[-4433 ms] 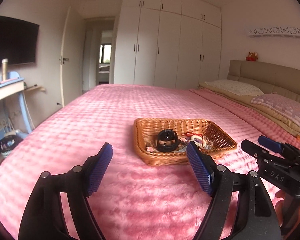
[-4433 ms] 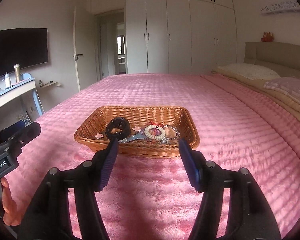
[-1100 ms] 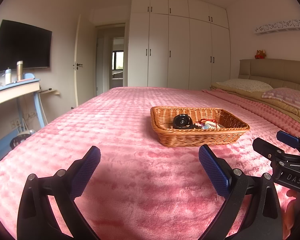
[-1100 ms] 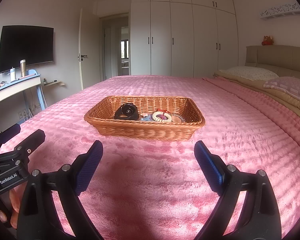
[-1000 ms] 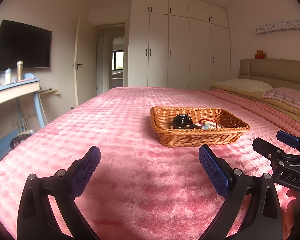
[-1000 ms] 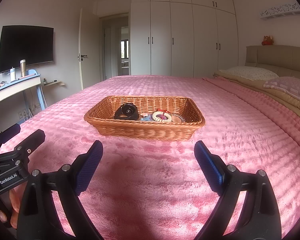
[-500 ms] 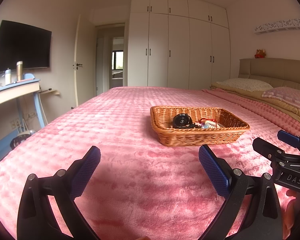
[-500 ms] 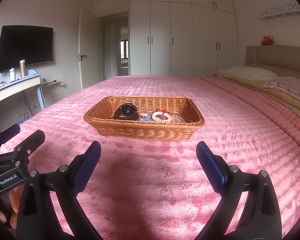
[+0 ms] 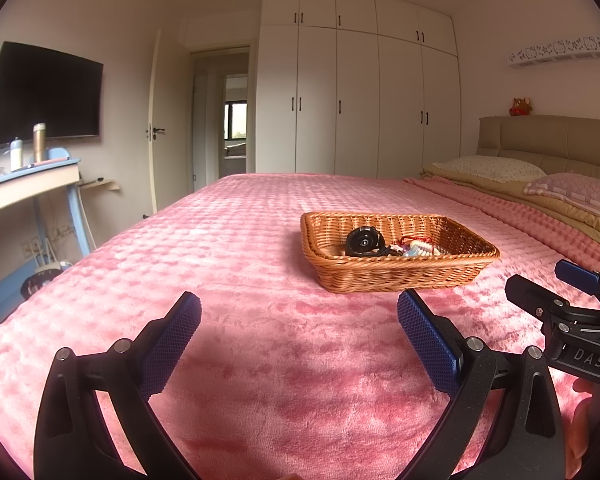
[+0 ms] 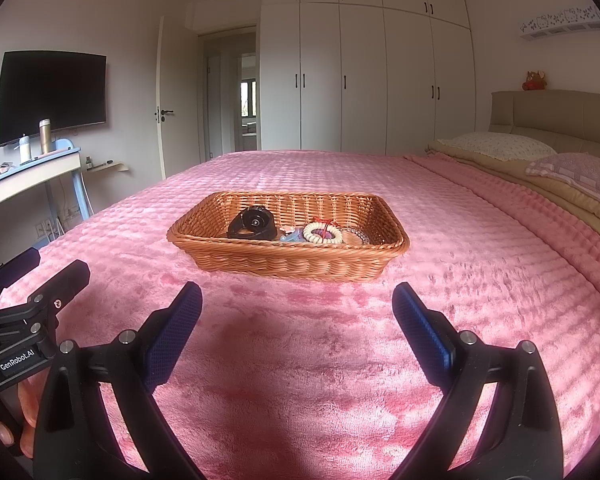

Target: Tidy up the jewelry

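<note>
A wicker basket [image 9: 396, 276] [image 10: 288, 262] sits on the pink bed. Inside lie a black watch [image 9: 364, 242] [image 10: 254, 222], a white bead bracelet [image 10: 322, 233] with a red cord, a clear bead bracelet [image 10: 356, 234] and small hair clips. My left gripper [image 9: 298, 314] is open and empty, low over the blanket, short and left of the basket. My right gripper [image 10: 296, 302] is open and empty, centred short of the basket. Each gripper shows at the edge of the other's view.
The pink plush blanket [image 10: 300, 360] covers the bed. Pillows [image 10: 500, 146] and a headboard are at the right. A desk [image 9: 24, 184] with bottles, a wall TV [image 9: 42, 94] and an open door are at the left. White wardrobes [image 10: 364, 76] stand at the back.
Since 4.4 s ago both grippers have drawn back from the basket, lowered and opened wider. Over the last second they have stayed almost still.
</note>
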The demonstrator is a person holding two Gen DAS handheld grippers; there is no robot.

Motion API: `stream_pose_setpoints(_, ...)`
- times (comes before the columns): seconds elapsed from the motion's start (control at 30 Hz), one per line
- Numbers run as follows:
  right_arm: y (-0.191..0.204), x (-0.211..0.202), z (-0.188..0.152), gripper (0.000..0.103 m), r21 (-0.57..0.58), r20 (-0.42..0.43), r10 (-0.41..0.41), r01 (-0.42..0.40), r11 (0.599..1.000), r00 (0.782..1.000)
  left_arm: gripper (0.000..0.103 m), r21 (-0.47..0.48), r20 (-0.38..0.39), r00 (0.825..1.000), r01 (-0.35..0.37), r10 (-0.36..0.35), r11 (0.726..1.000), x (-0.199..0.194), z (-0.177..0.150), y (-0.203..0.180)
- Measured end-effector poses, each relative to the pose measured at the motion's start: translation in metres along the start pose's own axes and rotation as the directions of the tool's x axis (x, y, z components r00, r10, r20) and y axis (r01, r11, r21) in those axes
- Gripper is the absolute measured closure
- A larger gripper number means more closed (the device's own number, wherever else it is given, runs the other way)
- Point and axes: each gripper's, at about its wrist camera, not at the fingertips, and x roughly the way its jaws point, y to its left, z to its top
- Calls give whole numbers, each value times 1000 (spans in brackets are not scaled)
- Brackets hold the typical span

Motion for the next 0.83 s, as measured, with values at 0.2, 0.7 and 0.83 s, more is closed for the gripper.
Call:
stream_pose_setpoints(0.2, 0, 0, 0, 11, 0, -1, 1, -1, 1000, 1000, 8, 4, -2, 1000, -6, 6, 1000, -1, -1, 0)
stream_pose_setpoints(0.7, -1, 0, 0, 11, 0, -1, 1, -1, 1000, 1000, 7, -11, 1, 999, -46, 46, 999, -2, 2, 6)
stream_pose_setpoints(0.83, -1, 0, 0, 11, 0, -1, 1, -1, 1000, 1000, 7, -35, -12, 999, -33, 32, 999, 0, 4, 11)
